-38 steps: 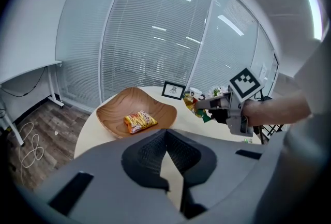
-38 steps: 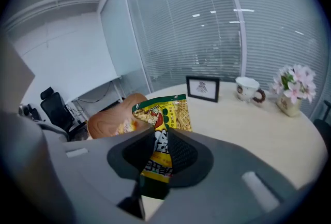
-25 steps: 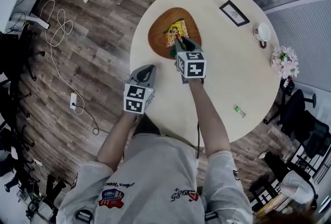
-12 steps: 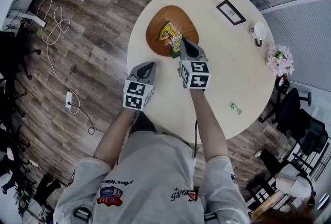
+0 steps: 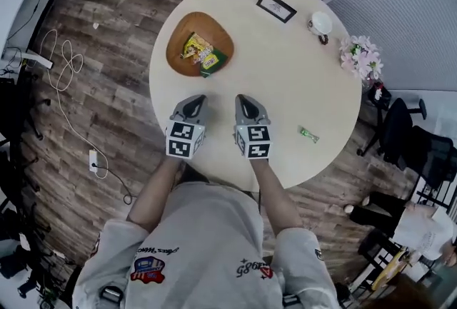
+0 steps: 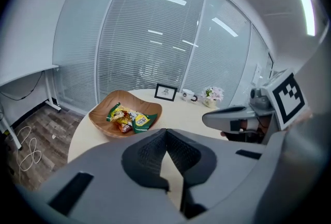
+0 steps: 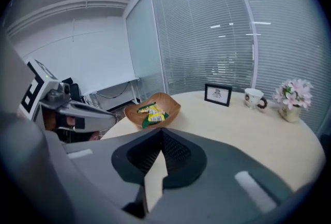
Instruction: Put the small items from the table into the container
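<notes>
On the table, yellow-green packets in wooden bowl; left tool, right tool clenched.

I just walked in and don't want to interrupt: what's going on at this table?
A person holds a two-jaw gripper in each hand and is clearing small items off the round table into the wooden bowl. Several snack packets already lie in the bowl. The left gripper and right gripper are both shut and empty, side by side over the table's near edge. One small green wrapped item lies on the table, off to the right.
</notes>
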Tool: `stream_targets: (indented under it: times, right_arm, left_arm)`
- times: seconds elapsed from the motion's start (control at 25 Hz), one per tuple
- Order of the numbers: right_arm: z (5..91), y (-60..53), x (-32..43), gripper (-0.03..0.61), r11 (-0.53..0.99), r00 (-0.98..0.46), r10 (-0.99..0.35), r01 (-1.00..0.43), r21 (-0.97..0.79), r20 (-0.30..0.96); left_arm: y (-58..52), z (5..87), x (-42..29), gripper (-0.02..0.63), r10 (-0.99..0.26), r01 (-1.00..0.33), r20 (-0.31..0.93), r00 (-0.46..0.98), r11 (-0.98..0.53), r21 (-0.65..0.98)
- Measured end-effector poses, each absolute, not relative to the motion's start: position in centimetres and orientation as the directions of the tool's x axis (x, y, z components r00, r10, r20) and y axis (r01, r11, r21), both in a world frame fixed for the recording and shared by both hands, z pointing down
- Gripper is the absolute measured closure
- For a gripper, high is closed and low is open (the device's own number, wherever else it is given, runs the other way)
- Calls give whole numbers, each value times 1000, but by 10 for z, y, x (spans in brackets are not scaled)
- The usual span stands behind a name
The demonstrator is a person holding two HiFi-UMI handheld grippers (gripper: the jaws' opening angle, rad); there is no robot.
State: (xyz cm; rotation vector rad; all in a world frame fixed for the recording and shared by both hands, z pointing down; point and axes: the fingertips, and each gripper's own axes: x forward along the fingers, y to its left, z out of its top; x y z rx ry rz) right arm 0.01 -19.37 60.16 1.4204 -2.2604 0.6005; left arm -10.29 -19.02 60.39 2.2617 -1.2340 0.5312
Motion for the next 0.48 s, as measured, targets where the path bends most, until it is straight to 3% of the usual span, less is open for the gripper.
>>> stream_targets:
  times: [0.2,0.48]
  right_arm:
    - [630,-141,39,577,341,-375,-708,-924,-176,598]
    - [630,-112,68,577,325,-375,-721,-926,-193,583]
  left_arm:
    - [-163,611,-74,607,-639,-849,577,508,-486,209]
    - [-139,602,-48,607,-633,-836,568,527,-507,211]
